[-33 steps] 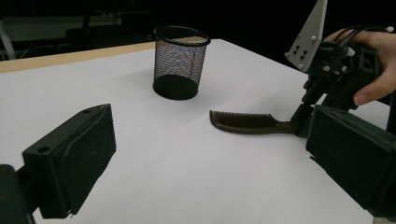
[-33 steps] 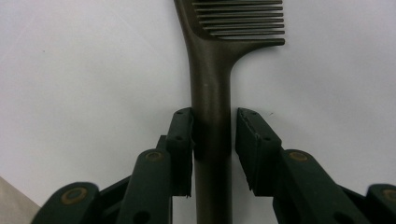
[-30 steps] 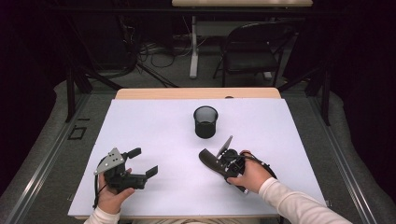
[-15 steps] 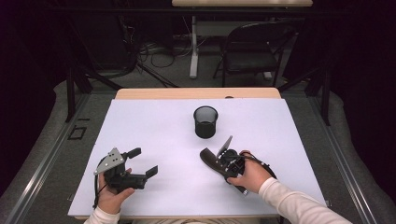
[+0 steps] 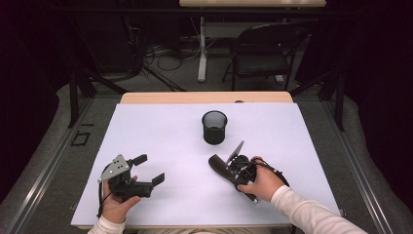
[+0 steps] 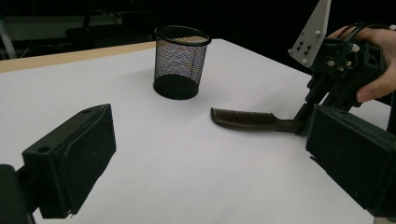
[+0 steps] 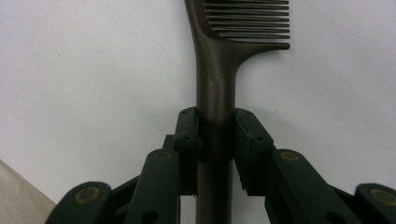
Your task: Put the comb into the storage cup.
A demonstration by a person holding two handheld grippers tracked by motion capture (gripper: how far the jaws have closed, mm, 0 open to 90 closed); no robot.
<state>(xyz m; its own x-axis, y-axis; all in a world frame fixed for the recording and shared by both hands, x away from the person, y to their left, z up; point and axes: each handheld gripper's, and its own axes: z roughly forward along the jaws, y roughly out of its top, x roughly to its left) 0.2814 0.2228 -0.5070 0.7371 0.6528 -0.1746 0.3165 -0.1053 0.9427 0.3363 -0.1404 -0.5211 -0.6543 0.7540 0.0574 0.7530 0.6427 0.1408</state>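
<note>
My left gripper (image 5: 146,171) rests open and empty on the desk (image 5: 160,131). Right of it, my right gripper's fingers (image 7: 254,140) clamp the comb (image 7: 217,79) by its handle; it's probably light, stiff plastic, lying flat near the mesh cup (image 5: 215,126).

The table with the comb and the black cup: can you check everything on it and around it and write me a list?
Surface: white table top, flat, wooden strip at the far edge.
Job's things: dark comb lying flat, near the mesh cup, apart from it; cup upright.
Clutter: nothing seen.
Grippers: right gripper shut on the comb's handle; left gripper open, holding nothing.
Cables: a black cable trails from each gripper; more cables on the floor.
Surroundings: chair beyond the table, dark room.
</note>
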